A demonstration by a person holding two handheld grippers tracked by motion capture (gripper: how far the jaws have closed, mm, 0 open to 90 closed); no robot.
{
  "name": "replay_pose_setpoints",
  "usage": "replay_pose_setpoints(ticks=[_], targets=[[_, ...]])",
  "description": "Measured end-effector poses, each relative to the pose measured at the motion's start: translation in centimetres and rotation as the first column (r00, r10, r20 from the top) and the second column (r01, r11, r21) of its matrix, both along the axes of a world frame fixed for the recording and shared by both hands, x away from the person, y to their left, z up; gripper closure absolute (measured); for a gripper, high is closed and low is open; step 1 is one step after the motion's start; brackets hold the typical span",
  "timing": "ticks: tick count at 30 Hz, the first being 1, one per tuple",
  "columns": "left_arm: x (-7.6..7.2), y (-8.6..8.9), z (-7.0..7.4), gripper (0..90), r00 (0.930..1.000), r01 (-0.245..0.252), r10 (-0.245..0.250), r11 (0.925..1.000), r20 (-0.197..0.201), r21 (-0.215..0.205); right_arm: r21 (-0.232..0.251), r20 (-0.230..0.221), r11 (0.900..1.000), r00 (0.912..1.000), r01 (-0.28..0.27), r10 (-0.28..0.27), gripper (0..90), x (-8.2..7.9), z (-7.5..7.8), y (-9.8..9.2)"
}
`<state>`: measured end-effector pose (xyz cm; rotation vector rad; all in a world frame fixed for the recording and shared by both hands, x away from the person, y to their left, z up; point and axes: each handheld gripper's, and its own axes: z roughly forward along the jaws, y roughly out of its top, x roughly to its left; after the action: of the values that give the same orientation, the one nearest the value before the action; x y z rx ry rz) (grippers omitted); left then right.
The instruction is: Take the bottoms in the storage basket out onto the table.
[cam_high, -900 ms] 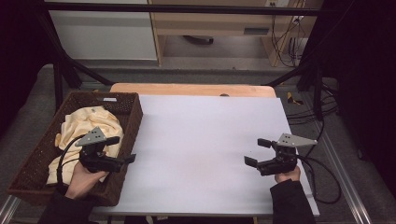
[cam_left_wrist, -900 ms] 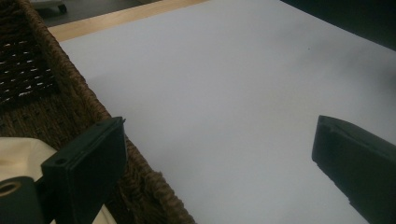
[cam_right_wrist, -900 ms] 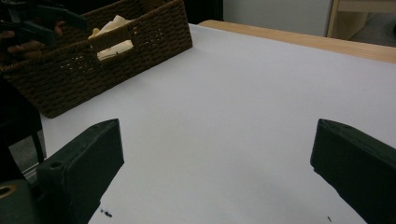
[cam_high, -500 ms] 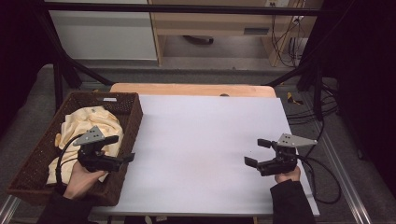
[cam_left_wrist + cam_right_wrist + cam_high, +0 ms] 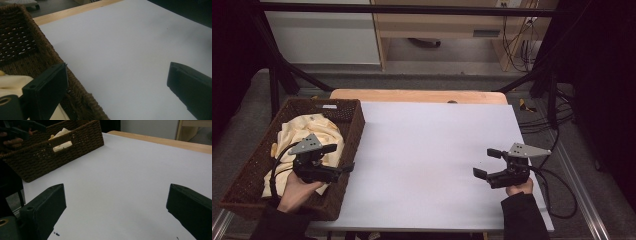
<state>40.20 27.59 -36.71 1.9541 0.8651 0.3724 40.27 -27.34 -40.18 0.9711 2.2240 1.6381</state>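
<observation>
The left gripper, jaws spread and empty, hangs over the dark woven wicker basket at the worktop's left edge. The pale yellow crumpled cloth inside looks soft and light; pinch a raised fold. The right gripper hovers released near the right edge.

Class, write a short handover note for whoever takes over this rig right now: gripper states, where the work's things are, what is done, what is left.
Left gripper: open, empty, over the near right corner of the dark brown woven wicker basket.
Right gripper: open, empty, above the white table sheet at its right side.
Pale yellow crumpled cloth: lying inside the basket, untouched by either gripper.
Done: nothing taken out; no item lies on the sheet.
Left: probably grasp the cloth with the left gripper and bring it out onto the sheet.
</observation>
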Motion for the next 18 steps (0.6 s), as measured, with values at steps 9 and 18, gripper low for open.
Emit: replay_pose_setpoints(ticks=[9, 18], targets=[[-0.1, 0.6, 0.5, 3.2, 0.9999, -0.011, 0.011, 0.9999, 0.001, 0.009, -0.001, 0.001, 1.0, 1.0, 0.001, -0.001, 3.2, 0.0, 0.0, 0.0], [-0.1, 1.3, 0.9, 3.2, 0.9998, -0.017, 0.017, 0.9997, -0.01, 0.018, -0.006, -0.004, 1.0, 1.0, 0.001, -0.001, 3.2, 0.0, -0.1, 0.1]])
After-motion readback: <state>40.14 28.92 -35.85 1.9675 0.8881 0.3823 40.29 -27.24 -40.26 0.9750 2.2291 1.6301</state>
